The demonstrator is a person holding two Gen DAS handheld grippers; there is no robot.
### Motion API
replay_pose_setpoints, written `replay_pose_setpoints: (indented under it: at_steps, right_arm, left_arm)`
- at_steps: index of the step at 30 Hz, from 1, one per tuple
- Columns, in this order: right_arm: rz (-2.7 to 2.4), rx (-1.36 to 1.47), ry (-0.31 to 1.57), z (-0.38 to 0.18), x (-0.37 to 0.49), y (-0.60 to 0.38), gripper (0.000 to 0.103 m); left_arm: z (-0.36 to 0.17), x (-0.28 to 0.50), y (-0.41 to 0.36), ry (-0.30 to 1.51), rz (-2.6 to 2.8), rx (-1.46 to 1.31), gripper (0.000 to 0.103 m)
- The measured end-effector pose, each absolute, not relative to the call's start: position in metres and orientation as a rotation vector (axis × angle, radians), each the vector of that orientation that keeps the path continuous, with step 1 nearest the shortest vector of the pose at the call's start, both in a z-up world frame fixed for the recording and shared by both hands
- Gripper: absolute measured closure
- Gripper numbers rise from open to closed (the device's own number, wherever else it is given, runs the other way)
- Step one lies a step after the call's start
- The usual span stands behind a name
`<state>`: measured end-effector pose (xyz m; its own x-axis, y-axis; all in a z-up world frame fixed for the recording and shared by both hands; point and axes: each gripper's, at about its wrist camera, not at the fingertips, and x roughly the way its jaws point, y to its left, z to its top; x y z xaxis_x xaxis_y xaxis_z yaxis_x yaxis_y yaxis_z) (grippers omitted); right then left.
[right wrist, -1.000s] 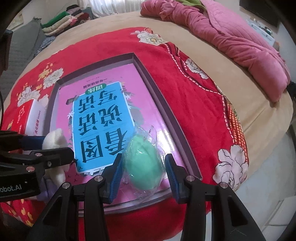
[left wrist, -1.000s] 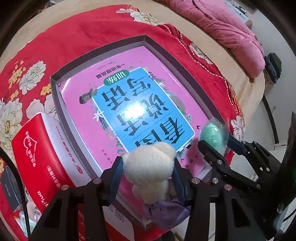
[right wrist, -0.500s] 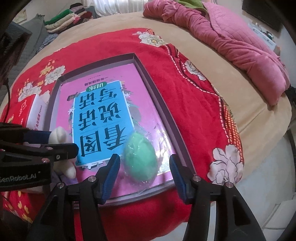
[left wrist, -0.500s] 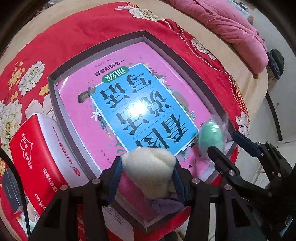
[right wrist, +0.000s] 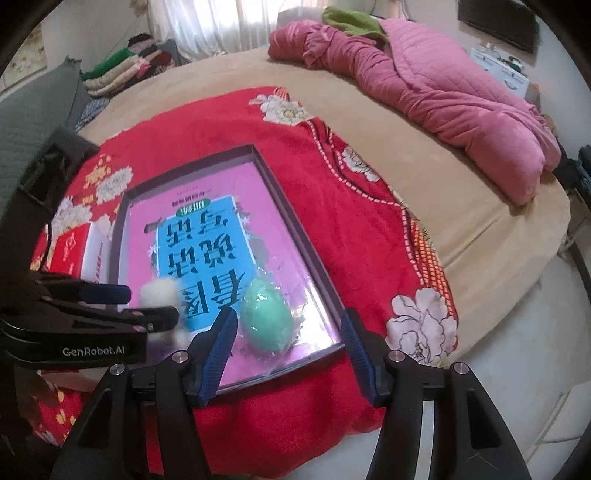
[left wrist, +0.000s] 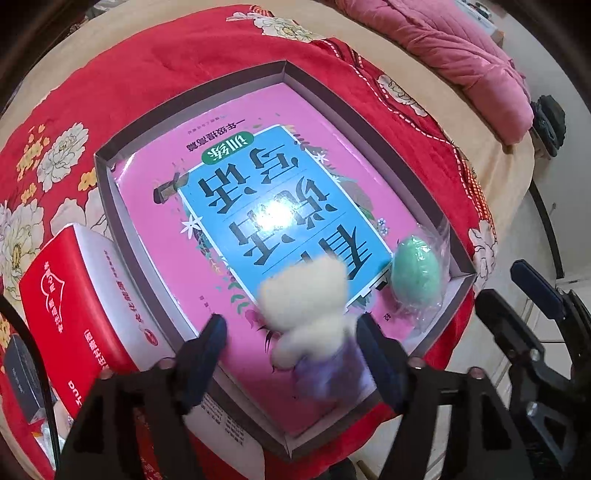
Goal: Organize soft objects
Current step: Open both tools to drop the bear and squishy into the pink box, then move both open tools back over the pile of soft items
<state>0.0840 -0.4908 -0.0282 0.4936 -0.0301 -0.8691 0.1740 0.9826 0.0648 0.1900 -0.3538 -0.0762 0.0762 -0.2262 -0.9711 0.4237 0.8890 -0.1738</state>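
Both grippers have spread wide and let go. On the red blanket, the shallow box (a pink book inside) holds the white plush between the left gripper's fingers; the green egg lies ahead of the right gripper.

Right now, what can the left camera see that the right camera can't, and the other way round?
Only the left view shows the plush toy's purple skirt and the red box's big printed side. Only the right view shows the folded clothes near the curtain and the green cloth on the pink quilt. Both show the tray with the pink book, the green egg in clear wrap, and both hand-held grippers, left and right, open.
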Motion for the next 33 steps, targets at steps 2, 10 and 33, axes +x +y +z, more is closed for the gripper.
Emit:
replay_pose_setpoints:
  at_steps: [2,10,33]
  right_arm:
    - [-0.129,0.151,1.044,-0.025,0.082,-0.491,0.043]
    - [-0.149,0.158,1.032,-0.015,0.077,-0.494,0.038]
    - [-0.171,0.141,0.978,0.015,0.064,-0.463,0.03]
  left_arm:
    - [-0.075,0.189,-0.351,1.417,-0.501,0.148,0.03]
    - [-0.053,0.183,-0.344,1.366,-0.516,0.118,0.027]
    - [0.012,0.132,-0.29,1.167,-0.416,0.139,0.02]
